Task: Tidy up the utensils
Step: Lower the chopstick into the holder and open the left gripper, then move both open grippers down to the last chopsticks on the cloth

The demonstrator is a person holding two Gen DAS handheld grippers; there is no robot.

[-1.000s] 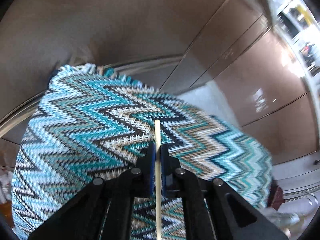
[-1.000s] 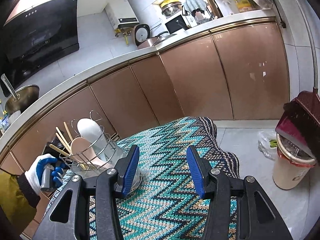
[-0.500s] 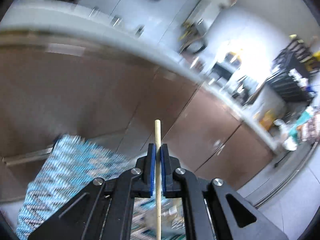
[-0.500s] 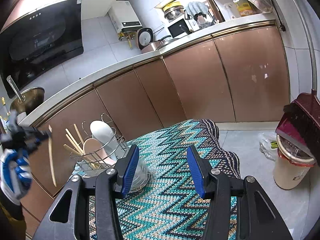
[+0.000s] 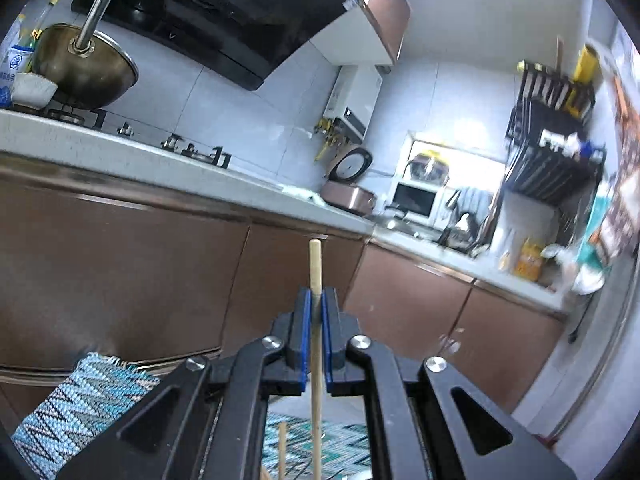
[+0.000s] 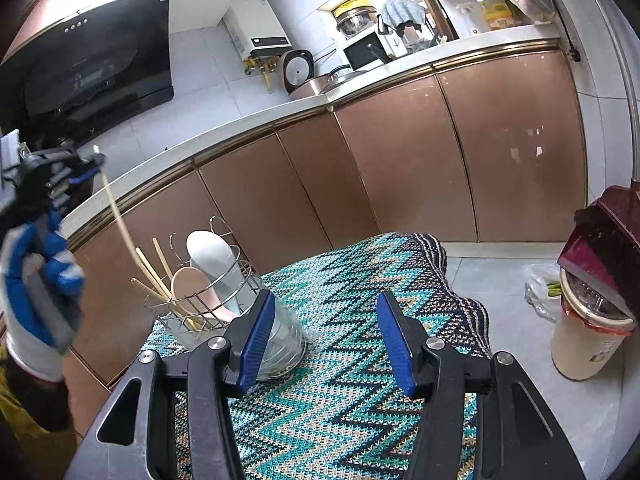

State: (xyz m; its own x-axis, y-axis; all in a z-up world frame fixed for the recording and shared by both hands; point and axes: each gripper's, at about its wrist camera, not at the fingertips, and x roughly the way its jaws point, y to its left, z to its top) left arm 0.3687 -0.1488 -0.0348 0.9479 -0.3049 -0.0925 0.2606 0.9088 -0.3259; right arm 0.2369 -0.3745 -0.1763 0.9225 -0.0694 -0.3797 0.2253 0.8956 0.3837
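While my left tongs (image 5: 315, 316) clamp one wooden chopstick (image 5: 315, 268), raised well above the wire utensil caddy (image 6: 200, 308) on the zigzag-cloth desk (image 6: 360, 380), my right tongs (image 6: 326, 338), just widened, wait empty. Step: sorting chopsticks. Next, I judge: lower it upright into its proper compartment.

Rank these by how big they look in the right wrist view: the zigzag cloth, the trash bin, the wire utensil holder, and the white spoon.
1. zigzag cloth, clearly largest.
2. trash bin and wire utensil holder: they look alike, so I won't rank them.
3. white spoon, smallest.
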